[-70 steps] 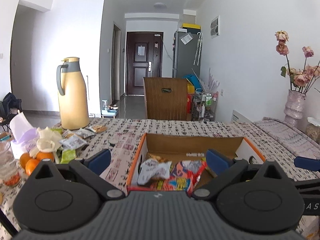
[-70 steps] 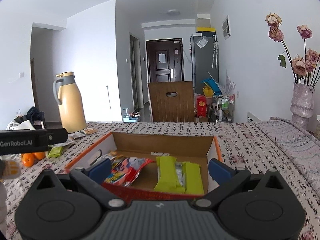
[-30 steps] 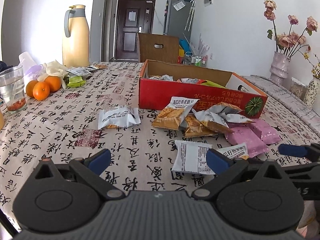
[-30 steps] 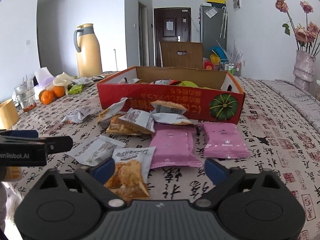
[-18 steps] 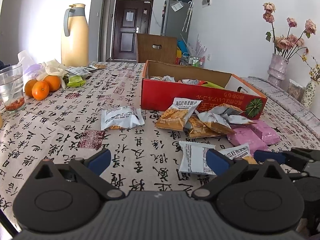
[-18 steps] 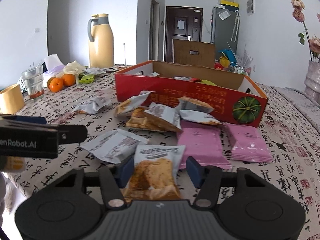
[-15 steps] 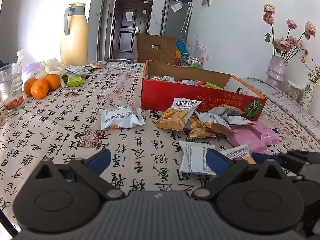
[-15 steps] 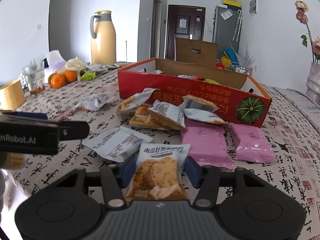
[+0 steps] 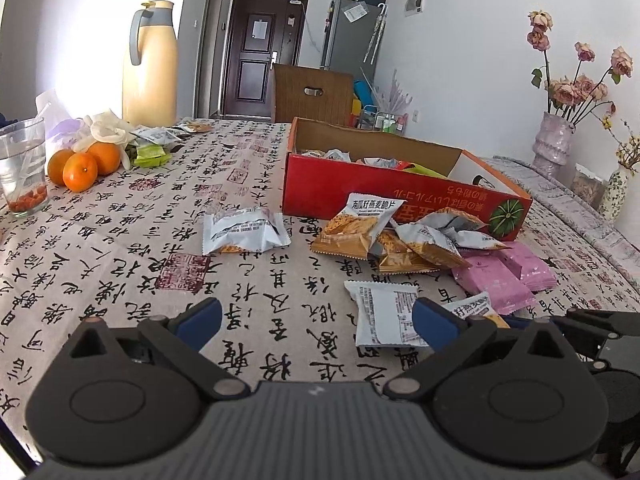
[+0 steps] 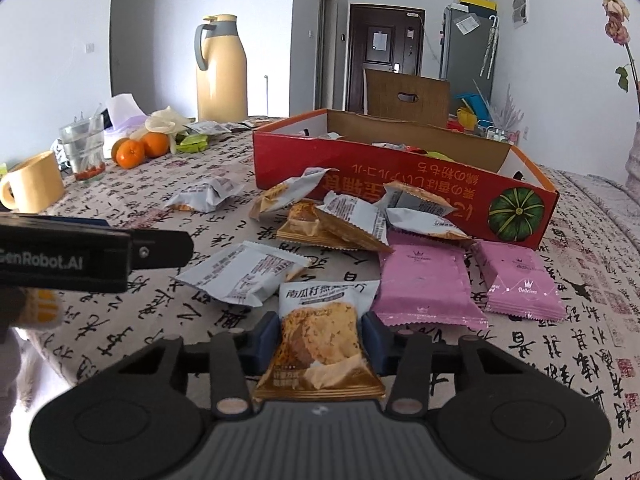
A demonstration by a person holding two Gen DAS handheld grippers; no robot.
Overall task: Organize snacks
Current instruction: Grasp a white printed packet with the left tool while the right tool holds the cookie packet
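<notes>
My right gripper [image 10: 320,340] is shut on an orange-and-white oat crisp packet [image 10: 320,336] at the near edge of the table. Ahead lie a white packet [image 10: 244,270], two pink packets [image 10: 424,284], and a pile of orange-and-grey packets [image 10: 340,216] in front of the red cardboard box [image 10: 400,188], which holds more snacks. My left gripper [image 9: 316,320] is open and empty above the tablecloth, with a white packet [image 9: 386,312] just ahead of its right finger. A lone grey packet [image 9: 240,232] lies further left.
A yellow thermos [image 9: 150,64], oranges [image 9: 84,162], a glass [image 9: 22,168] and small packets stand at the far left. A yellow cup [image 10: 32,182] sits near the left edge. A vase of dried roses [image 9: 556,140] stands at the right. A chair [image 9: 316,92] is behind the table.
Both grippers came down and back from over the box to the near table edge. My right gripper has closed on the oat crisp packet. The left gripper stays open.
</notes>
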